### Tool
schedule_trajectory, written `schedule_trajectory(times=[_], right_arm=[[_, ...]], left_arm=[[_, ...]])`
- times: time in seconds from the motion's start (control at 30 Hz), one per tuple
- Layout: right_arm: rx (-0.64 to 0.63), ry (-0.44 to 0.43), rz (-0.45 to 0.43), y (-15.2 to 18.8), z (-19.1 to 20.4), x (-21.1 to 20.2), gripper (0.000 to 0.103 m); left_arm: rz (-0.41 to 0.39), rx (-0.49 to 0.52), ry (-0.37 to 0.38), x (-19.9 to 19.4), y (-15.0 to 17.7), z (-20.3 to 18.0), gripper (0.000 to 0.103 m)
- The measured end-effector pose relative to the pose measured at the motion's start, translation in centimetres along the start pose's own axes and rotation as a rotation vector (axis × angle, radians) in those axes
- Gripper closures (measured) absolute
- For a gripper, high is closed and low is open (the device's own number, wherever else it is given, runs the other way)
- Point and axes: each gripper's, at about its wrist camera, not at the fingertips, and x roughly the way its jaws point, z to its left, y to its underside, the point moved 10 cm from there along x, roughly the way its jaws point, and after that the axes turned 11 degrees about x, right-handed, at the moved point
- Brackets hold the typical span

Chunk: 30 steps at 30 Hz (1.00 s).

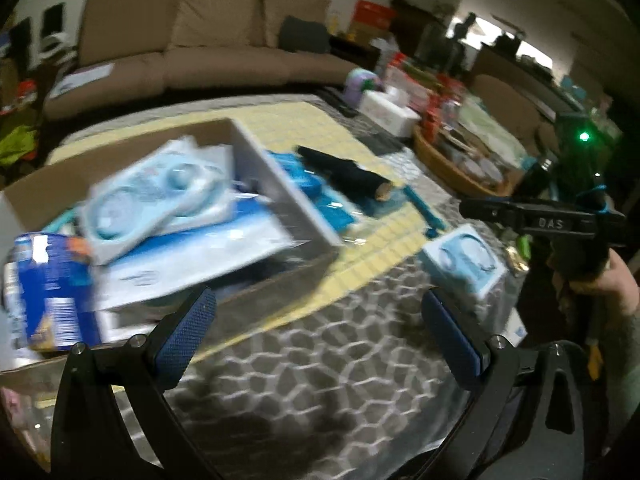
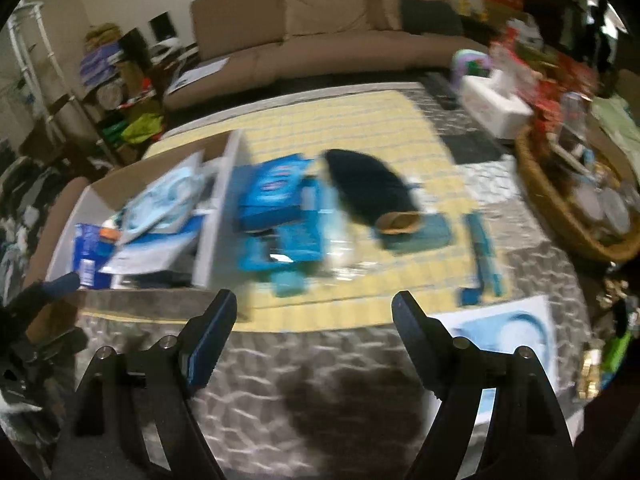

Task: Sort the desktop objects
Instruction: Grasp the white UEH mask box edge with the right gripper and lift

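A white open box (image 1: pixel 276 176) (image 2: pixel 218 216) at the left holds a light blue packaged item (image 1: pixel 160 196), a white and blue flat pack (image 1: pixel 192 256) and a blue can (image 1: pixel 48 288). Beside it lie blue packets (image 2: pixel 276 200), a black roll with a cork-coloured end (image 1: pixel 348 172) (image 2: pixel 372 192), a teal pen-like item (image 1: pixel 424 212) (image 2: pixel 484 252) and a light blue boxed item (image 1: pixel 464 264) (image 2: pixel 508 332). My left gripper (image 1: pixel 320 320) is open and empty above the patterned cloth. My right gripper (image 2: pixel 314 320) is open and empty too; it also shows in the left wrist view (image 1: pixel 536 220).
A yellow checked mat (image 2: pixel 352 120) lies on the grey patterned tablecloth (image 1: pixel 320 380). A wicker basket (image 2: pixel 560 216) of clutter and a white tissue box (image 2: pixel 492 104) stand at the right. A brown sofa (image 2: pixel 320 28) is behind the table.
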Motion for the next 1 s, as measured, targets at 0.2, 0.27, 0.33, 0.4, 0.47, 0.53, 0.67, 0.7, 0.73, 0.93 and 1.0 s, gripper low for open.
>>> schedule_trajectory(times=[0.2,0.27,0.33,0.4,0.47,0.53,0.67,0.7,0.73,0.93,1.0], right_arm=[[0.097,0.088,-0.035,-0.1,-10.8,-1.7,0.019],[0.127,0.119,-0.035,0.4,-14.6,-1.9,0.018],[0.147,0.142,-0.028,1.1,-17.3,-1.7,0.018],[0.169,0.173,-0.020,2.0,-20.5,-1.2,0.018],[0.189,0.196,-0.014,2.9,-23.0,-0.7,0.018],[0.209,0.204,-0.008,3.8,-25.0,-0.2,0.018],[0.239,0.172,0.001,5.2,-27.3,1.2,0.018],[0.242,0.164,0.003,5.4,-27.6,1.5,0.018],[0.244,0.157,0.003,5.6,-27.8,1.7,0.018],[0.257,0.100,0.013,6.1,-28.3,3.4,0.019],[0.257,0.080,0.019,6.2,-28.1,3.9,0.020]], left_arm=[[0.035,0.057,0.093,4.6,-1.1,-7.1,0.000],[0.062,0.077,0.113,6.6,-1.4,-9.4,0.000],[0.093,0.088,0.142,9.1,-1.4,-11.7,0.000],[0.129,0.078,0.173,11.5,-1.0,-13.7,0.000],[0.168,0.054,0.203,13.9,-0.4,-15.2,0.000],[0.206,0.028,0.225,16.2,0.3,-16.5,0.000],[0.249,0.016,0.222,19.5,1.4,-18.1,0.000],[0.257,0.019,0.216,20.1,1.6,-18.3,0.000],[0.264,0.023,0.207,20.7,1.8,-18.5,0.000],[0.284,0.024,0.196,22.6,2.4,-19.1,0.000],[0.284,0.031,0.189,22.9,2.5,-19.2,0.003]])
